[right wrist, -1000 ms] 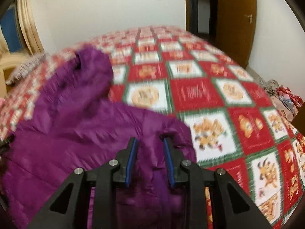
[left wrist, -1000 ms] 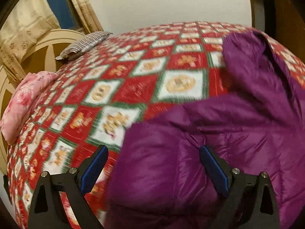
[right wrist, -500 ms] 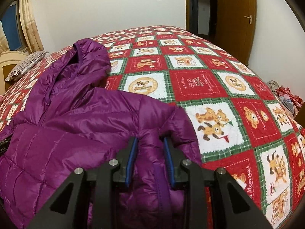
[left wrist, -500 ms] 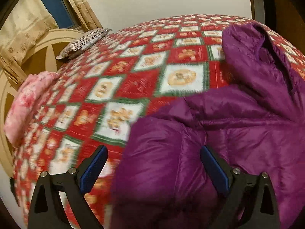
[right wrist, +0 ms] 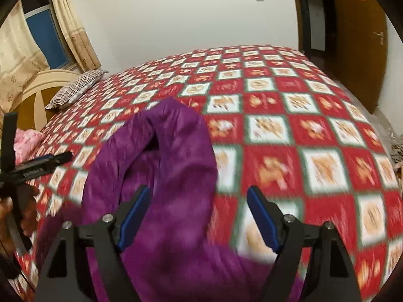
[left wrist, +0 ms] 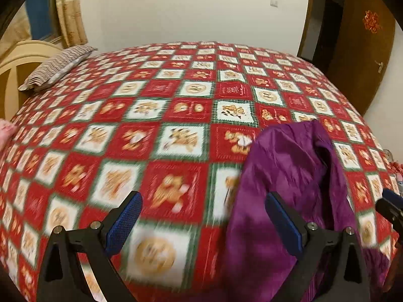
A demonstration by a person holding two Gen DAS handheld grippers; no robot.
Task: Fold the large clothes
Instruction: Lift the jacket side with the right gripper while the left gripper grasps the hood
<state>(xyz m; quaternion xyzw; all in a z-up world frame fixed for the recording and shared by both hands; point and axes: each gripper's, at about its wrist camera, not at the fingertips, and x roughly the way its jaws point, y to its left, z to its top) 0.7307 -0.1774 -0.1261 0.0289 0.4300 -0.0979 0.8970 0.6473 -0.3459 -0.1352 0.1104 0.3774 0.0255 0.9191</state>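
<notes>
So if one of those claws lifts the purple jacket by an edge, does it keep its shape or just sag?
Probably sags: the jacket already lies crumpled in soft folds on the bedspread. It looks puffy and thin-shelled, so likely light for its bulk. Its sheen hints it may slip between the pads.
</notes>
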